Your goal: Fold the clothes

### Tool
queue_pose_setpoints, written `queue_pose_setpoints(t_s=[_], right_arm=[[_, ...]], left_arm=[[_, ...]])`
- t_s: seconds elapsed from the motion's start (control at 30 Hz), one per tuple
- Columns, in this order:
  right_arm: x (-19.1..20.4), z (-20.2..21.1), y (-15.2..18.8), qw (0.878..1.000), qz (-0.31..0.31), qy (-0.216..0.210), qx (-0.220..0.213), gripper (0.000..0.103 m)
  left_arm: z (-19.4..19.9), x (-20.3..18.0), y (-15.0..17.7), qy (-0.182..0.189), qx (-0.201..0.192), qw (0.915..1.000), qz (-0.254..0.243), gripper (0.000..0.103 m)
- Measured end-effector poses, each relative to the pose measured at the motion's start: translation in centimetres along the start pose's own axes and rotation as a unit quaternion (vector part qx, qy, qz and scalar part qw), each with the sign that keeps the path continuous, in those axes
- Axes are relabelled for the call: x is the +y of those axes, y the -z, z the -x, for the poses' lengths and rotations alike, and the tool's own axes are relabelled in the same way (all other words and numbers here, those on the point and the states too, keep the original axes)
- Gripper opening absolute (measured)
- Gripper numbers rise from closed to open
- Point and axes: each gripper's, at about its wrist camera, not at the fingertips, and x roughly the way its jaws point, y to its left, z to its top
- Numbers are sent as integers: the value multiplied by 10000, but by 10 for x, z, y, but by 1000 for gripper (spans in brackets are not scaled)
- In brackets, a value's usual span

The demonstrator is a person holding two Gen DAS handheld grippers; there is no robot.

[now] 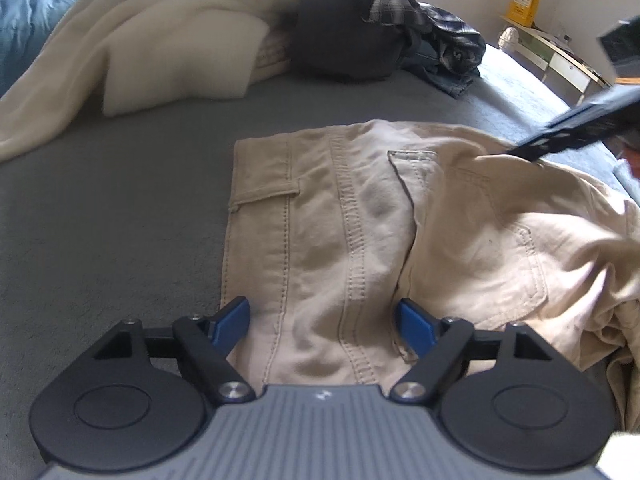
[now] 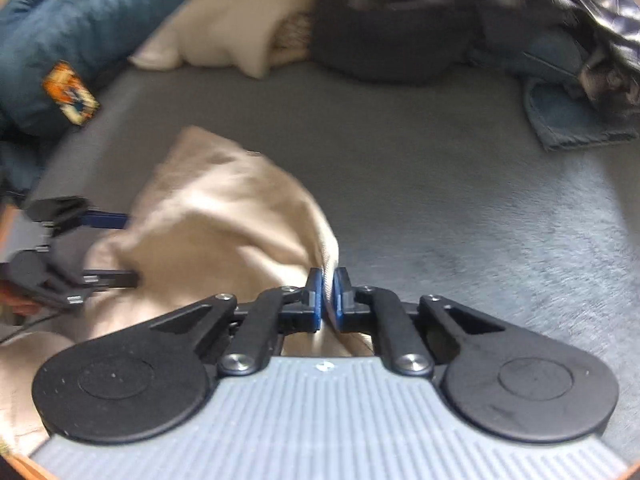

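Two grippers work over a pair of beige trousers (image 1: 360, 216) spread on a bed covered by a grey sheet (image 1: 100, 220). The left gripper (image 1: 326, 322) hangs low over the garment with its blue fingers (image 1: 232, 320) spread wide apart; a stitched seam runs between them, and the cloth lies flat beneath without being pinched. In the left wrist view the trousers show a flap pocket on the left and a patch pocket towards the right, where the fabric bunches into loose folds.

The right gripper (image 2: 329, 296) has its fingers (image 2: 315, 292) clamped together on a fold of the beige cloth — the fabric rises in a ridge from the pads towards the upper left of the right wrist view, which is blurred. From the left wrist view, that same gripper enters at the upper right edge, its dark tip meeting the trousers' far edge.

Beyond the trousers lies a heap of other laundry: a cream blanket (image 1: 140, 40), a dark garment (image 1: 344, 36), a plaid shirt (image 1: 432, 20) and folded denim (image 2: 576, 120). A blue quilt (image 2: 80, 12) sits at the bed's far left, and a yellow box (image 1: 522, 5) stands on a low shelf by the wall.
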Motion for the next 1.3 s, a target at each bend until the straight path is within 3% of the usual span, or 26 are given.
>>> queue_pose_setpoints(t_s=[0.1,0.3,0.43,0.6,0.8,0.97,1.03,1.1,1.17,1.3], right_arm=[[22,25,11,9993,127,-211,-279,4],[77,70,46,9963,238,-587,-574,4],[127,81,74,9943,382,-803,-593,4],[172,81,112,9940,498,-851,-483,4],[203,76,147,9942,317,-952,-378,4],[219,76,157,9930,137,-1098,-413,4],[225,77,160,9917,145,-1216,-385,4],[233,75,161,9907,192,-1306,-329,4],[240,73,162,9906,307,-1314,-237,5],[237,82,154,9917,353,-1228,-156,9]], left_arm=[[14,7,1,11,-20,9993,380,70],[71,27,7,478,-352,9882,1410,69],[107,21,10,924,-508,9827,1525,70],[132,-1,19,1348,-455,9805,1358,77],[129,-26,36,899,15,9842,1525,79],[112,-12,56,409,513,9740,2169,66],[106,-1,63,360,602,9655,2508,54],[103,6,68,313,644,9592,2736,25],[104,12,72,336,600,9555,2869,18],[110,14,76,169,541,9630,2634,14]])
